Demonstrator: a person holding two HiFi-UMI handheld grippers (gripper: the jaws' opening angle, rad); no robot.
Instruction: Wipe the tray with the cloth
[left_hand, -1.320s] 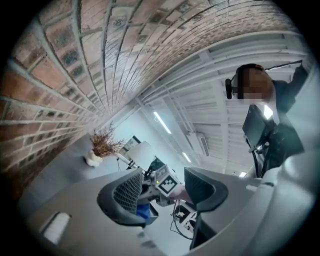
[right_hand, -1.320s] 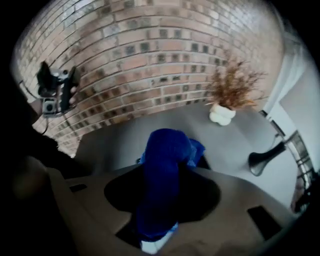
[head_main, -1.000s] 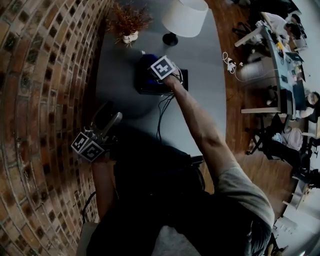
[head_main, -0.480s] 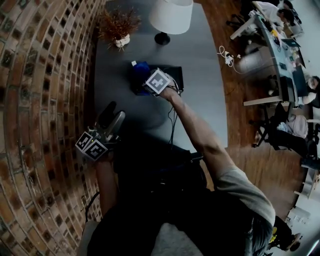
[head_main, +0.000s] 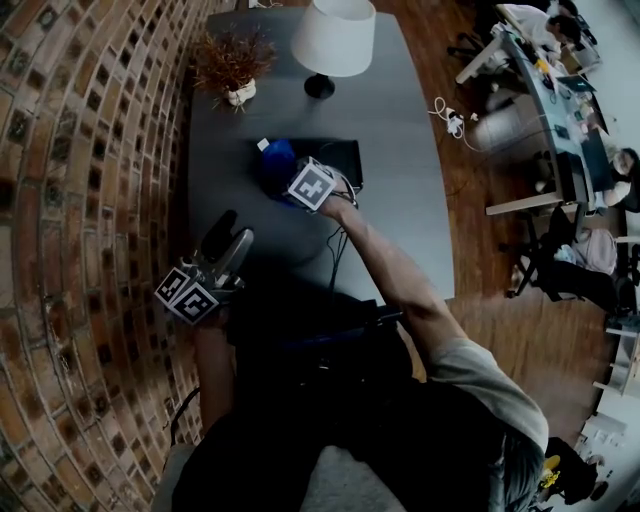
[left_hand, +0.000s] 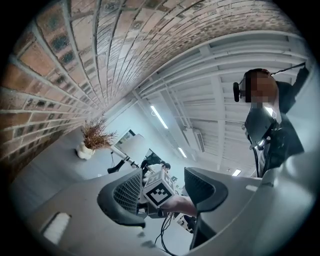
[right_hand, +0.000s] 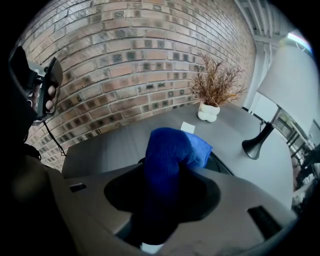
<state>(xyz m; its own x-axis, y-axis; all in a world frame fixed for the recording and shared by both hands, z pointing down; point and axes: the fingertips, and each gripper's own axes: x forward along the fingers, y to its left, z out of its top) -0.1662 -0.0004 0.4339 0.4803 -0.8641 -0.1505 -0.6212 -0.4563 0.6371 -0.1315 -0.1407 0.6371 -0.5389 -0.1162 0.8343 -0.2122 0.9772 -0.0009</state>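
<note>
A black tray (head_main: 342, 160) lies on the grey table (head_main: 400, 220). My right gripper (head_main: 298, 180) points steeply down at the tray's left part, shut on a blue cloth (head_main: 274, 163) that bulges past the tray's left edge. In the right gripper view the cloth (right_hand: 172, 155) is pinched between the jaws of the right gripper (right_hand: 165, 186), and a dark strip of the tray (right_hand: 223, 168) shows beside it. My left gripper (head_main: 232, 236) hovers near the table's near-left edge, apart from the tray. In its own view the left gripper (left_hand: 162, 192) is open with nothing between its jaws.
A white-shaded lamp (head_main: 336, 38) and a dried plant in a white pot (head_main: 232, 68) stand at the table's far end. A small white card (right_hand: 188, 127) lies beyond the cloth. A brick wall (head_main: 90, 200) runs along the table's left side. Cables (head_main: 330, 250) trail from the right hand.
The right gripper has slid the cloth across the tray toward its left, near part. The left gripper has stayed in about the same spot.
</note>
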